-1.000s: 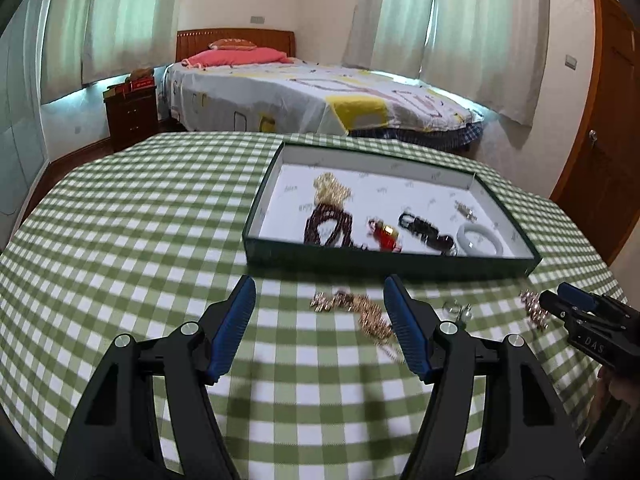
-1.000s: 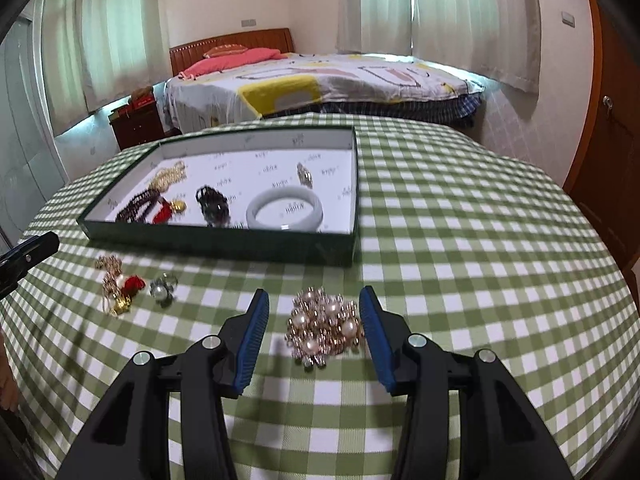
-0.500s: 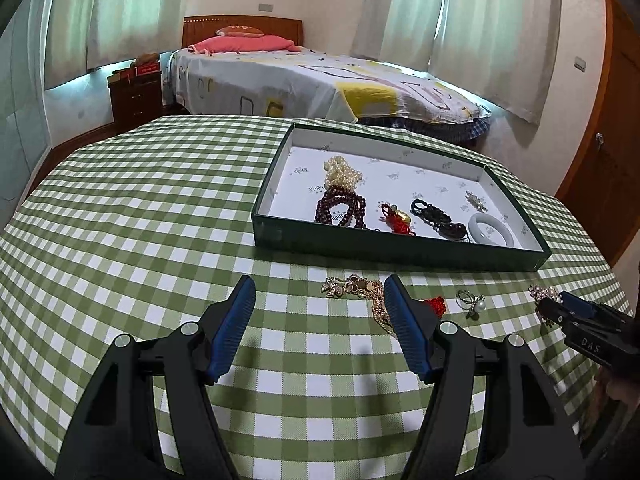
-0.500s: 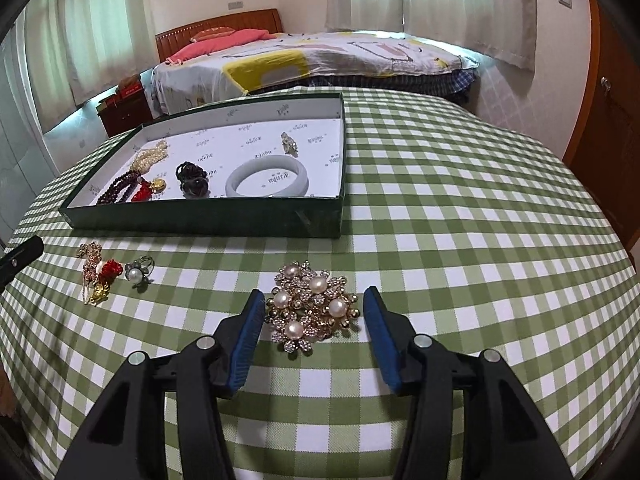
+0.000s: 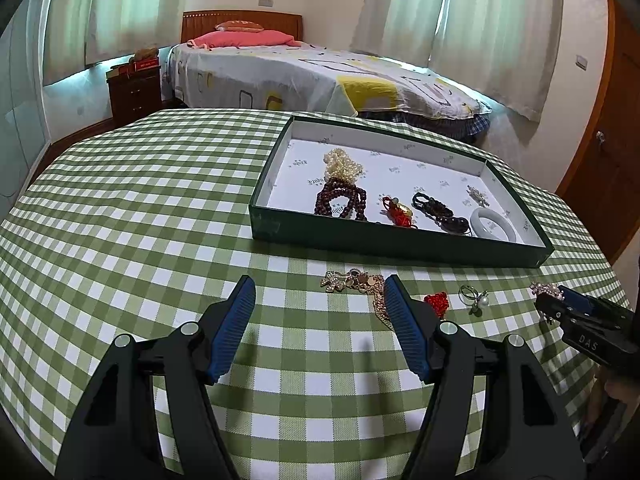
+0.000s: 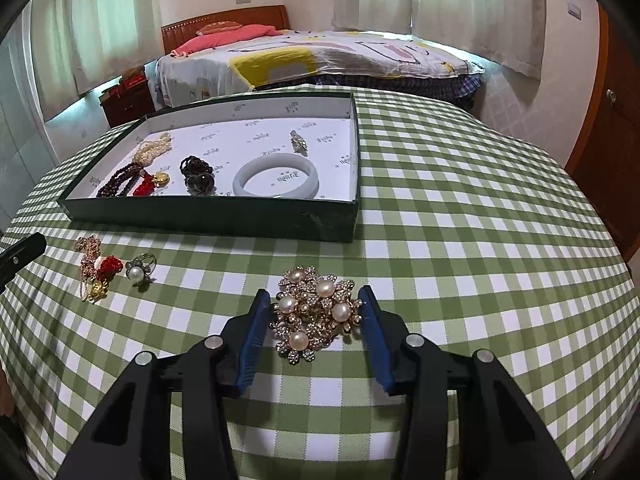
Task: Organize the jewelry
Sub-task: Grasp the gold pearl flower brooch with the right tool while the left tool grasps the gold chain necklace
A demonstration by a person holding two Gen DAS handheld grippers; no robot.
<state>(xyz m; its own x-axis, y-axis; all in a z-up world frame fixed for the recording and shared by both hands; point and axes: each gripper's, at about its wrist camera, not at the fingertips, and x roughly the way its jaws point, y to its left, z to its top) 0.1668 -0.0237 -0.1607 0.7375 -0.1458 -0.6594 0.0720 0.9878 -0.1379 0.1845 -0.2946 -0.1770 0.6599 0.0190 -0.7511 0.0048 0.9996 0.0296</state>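
Right hand-held gripper closing around the pearl brooch

The brooch lies on the checked surface near its front edge, just before the green tray's right corner, between the narrowing jaws; whether the pads already touch it I cannot tell. The left hand-held gripper hangs released beside a gold chain.

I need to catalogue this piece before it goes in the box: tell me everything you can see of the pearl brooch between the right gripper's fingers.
The pearl brooch is a gold-toned cluster of small rhinestone flowers set with five round cream pearls. It looks like metal, lies flat on the green checked tablecloth, in front of the green box. The right gripper straddles it, jaws closing; the right pad looks to touch its edge, the left stands just clear.
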